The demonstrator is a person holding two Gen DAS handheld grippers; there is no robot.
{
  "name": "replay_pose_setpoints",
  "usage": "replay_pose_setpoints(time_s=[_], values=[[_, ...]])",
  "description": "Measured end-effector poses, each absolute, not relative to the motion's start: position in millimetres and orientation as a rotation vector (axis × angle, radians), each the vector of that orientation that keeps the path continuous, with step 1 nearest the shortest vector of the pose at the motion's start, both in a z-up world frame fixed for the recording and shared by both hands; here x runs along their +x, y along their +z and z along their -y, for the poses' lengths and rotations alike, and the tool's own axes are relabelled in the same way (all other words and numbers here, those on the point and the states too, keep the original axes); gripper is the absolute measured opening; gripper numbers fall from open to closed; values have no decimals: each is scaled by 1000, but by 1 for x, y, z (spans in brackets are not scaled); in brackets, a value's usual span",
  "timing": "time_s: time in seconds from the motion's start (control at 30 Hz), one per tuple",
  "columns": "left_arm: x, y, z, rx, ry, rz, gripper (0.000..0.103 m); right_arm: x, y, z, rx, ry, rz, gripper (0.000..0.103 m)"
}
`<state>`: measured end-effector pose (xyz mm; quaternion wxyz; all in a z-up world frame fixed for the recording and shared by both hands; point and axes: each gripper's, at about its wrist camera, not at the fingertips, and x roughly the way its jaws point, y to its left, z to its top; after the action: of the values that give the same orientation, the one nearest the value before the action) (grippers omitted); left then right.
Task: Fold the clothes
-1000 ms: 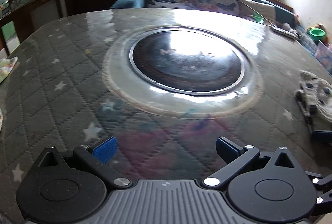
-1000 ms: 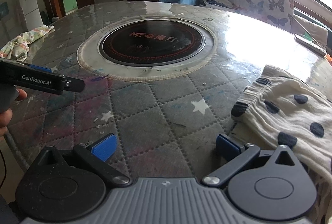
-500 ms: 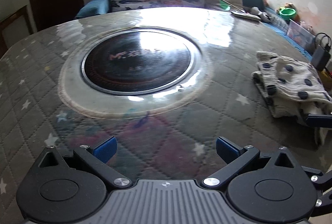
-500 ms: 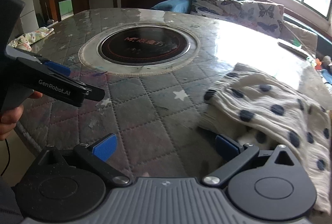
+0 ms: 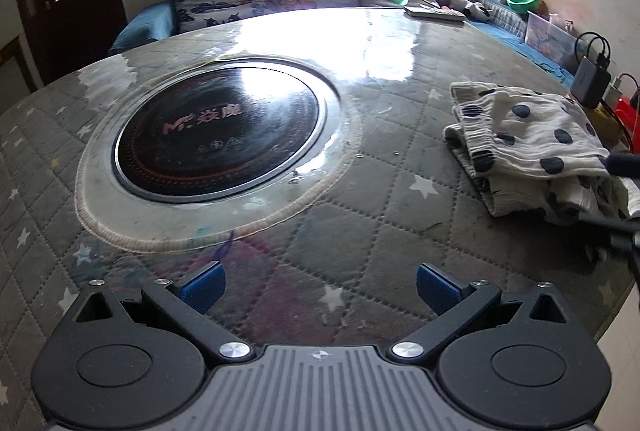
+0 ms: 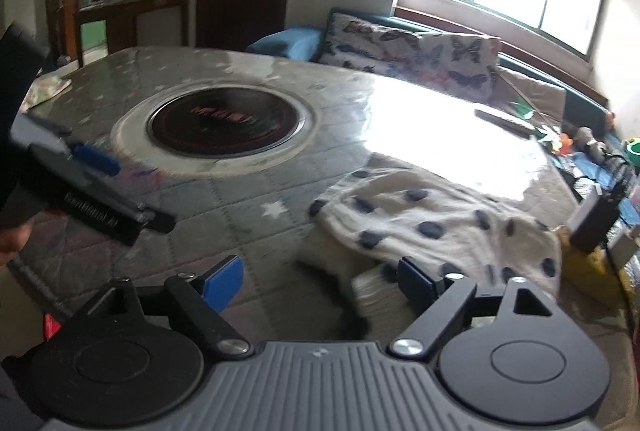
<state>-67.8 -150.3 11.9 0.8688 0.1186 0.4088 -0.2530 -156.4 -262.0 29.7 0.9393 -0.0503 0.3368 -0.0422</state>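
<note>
Left gripper angled down, fingers wide, empty | right gripper fingers closing beside dotted garment

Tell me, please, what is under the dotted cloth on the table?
The dotted cloth lies bunched on the quilted star cover of the table. At its near edge, more folded cream layers show beneath the top layer. Whether anything else lies under it is hidden.

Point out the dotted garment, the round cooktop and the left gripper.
Dotted garment (image 5: 532, 135), left wrist view: top fold.
Cooktop (image 5: 218, 127), left wrist view: glass centre.
Left gripper (image 6: 132, 193), right wrist view: between its fingertips.
</note>
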Motion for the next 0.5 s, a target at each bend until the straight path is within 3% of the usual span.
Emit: replay_pose_setpoints(time_s=[0.4,0.5], values=[[-71,16,183,296,-625,-840,103,-144,28,304,-66,-193,-701,69],[-71,17,189,297,-645,-837,103,-136,19,309,-87,-207,-727,60]])
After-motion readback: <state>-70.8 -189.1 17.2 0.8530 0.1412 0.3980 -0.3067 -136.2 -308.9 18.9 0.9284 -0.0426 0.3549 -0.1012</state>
